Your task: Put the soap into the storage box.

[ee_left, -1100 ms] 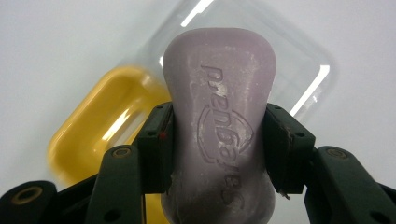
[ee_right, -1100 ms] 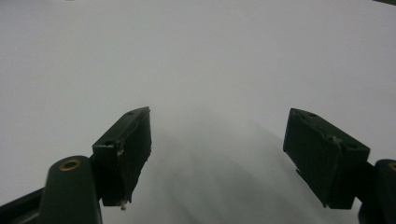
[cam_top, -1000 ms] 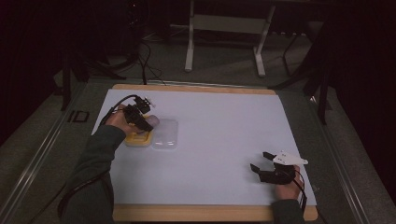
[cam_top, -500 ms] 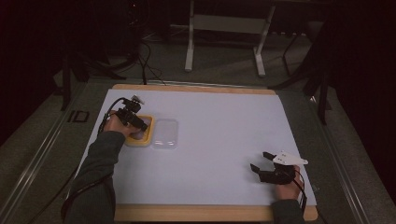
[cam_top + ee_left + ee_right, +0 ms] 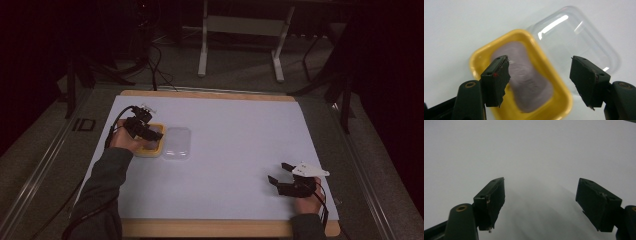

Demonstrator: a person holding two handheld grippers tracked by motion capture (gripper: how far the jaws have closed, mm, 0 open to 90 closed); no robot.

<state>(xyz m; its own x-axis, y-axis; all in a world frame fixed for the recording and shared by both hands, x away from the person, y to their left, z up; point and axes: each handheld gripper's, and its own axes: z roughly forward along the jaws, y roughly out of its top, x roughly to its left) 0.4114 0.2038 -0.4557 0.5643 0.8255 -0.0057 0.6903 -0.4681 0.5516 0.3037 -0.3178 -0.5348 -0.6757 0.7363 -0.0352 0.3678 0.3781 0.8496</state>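
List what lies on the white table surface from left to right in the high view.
left gripper → yellow tray → clear lid → bare white table surface → right gripper

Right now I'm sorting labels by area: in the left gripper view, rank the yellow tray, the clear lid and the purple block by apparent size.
1. yellow tray and clear lid: they look much alike, so I won't rank them.
2. purple block, smallest, lying inside the tray.
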